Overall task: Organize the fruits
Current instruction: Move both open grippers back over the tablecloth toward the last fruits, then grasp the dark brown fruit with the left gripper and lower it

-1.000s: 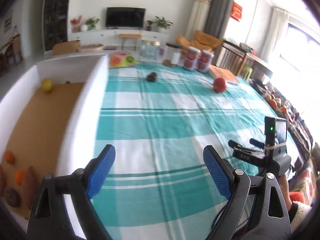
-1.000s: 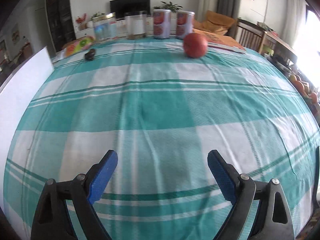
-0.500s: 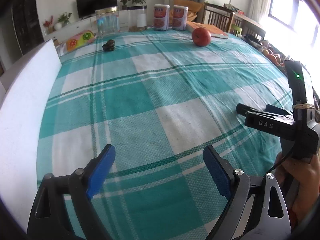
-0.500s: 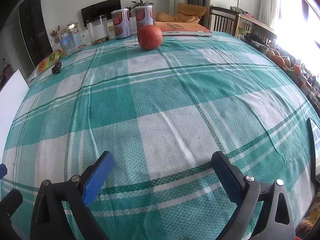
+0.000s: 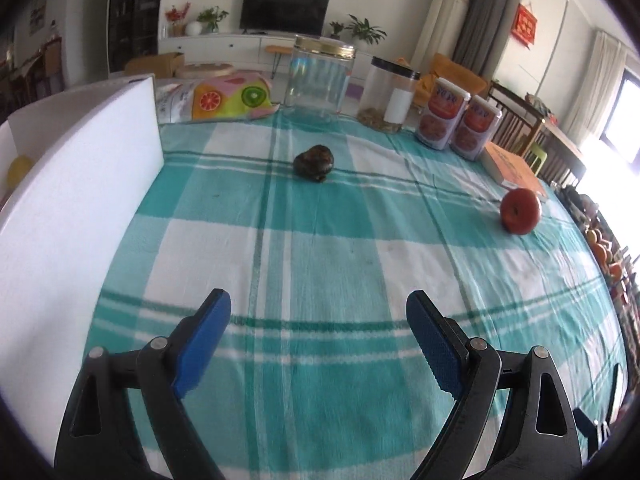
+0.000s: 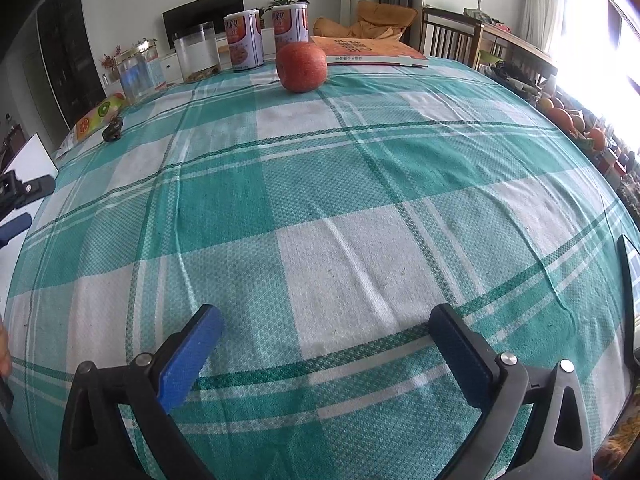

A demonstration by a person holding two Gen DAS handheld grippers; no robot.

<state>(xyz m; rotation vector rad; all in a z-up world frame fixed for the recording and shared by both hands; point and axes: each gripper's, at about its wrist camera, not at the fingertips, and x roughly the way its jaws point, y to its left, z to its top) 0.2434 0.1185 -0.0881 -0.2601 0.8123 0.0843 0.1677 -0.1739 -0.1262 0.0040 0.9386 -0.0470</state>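
The teal-and-white checked cotton tablecloth (image 5: 320, 240) covers the whole table and lies mostly bare, with light creases. Along its left edge stands a tall white foam-walled box (image 5: 80, 184); a round yellow fruit (image 5: 18, 170) shows inside at its far end.

At the far edge stand a clear glass jar with a gold lid (image 5: 320, 76), a clear plastic jar with a black lid (image 5: 390, 96) holding some brown contents at its bottom, and two red-and-white printed cans (image 5: 456, 120) side by side and touching. A soft packet printed with orange and kiwi slices (image 5: 224, 98) lies left of the glass jar. An orange-covered book (image 6: 368, 52) lies flat right of the cans.

The round red apple (image 6: 301, 66) rests on the cloth just in front of the book, well apart from both grippers. The small dark wrinkled fruit (image 5: 314, 163) sits near the far edge, nearer the box, in front of the glass jar.

Left gripper (image 5: 318, 316): blue-padded jaws stand wide, nothing between them, above bare cloth, aimed toward the dark fruit.

Right gripper (image 6: 326, 330): jaws have just been opening and stand wide, nothing between them, above bare cloth, apple ahead in the distance.
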